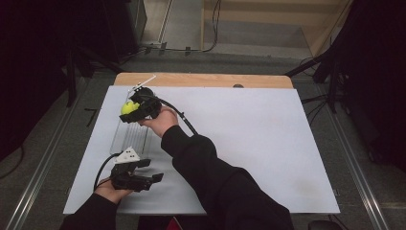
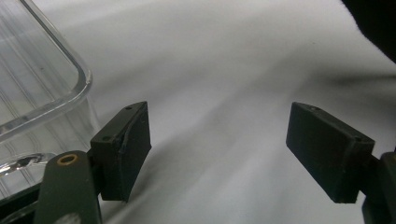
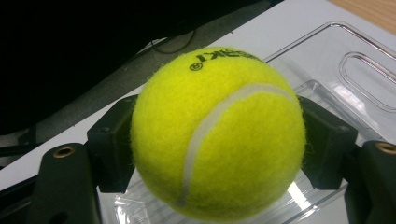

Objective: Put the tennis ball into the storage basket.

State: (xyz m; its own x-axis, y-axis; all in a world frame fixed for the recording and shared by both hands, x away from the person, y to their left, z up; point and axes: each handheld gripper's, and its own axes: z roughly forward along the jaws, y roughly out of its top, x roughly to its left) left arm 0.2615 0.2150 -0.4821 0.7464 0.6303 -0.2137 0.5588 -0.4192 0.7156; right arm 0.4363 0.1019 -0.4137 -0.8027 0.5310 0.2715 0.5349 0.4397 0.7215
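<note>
two grippers: one in each of the person's hands, both over the left part of the table.
table: a white sheet covers nearly all of it; a strip of bare wood shows along the far edge.
sleeves: dark; the right forearm reaches from the bottom of the high view up toward the far left of the sheet.
tray: clear plastic, ribbed, with rounded corners, lying flat on the left part of the sheet; in the left gripper view its corner sits just beside the left jaw.
right gripper: held above the far end of the tray, its cable curving off to the right across the sheet; its jaws are clenched on the ball, one pad pressed to each side.
left gripper: low at the near left of the sheet, just past the near end of the tray, with the grey three-cornered plate on top; its jaws stand wide apart with nothing but white sheet between them, pads clear of the tray.
ball: a yellow tennis ball with a white seam and black print on top, gripped in the right gripper and held clear above the tray, whose clear plastic shows behind and below it in the right gripper view.
</note>
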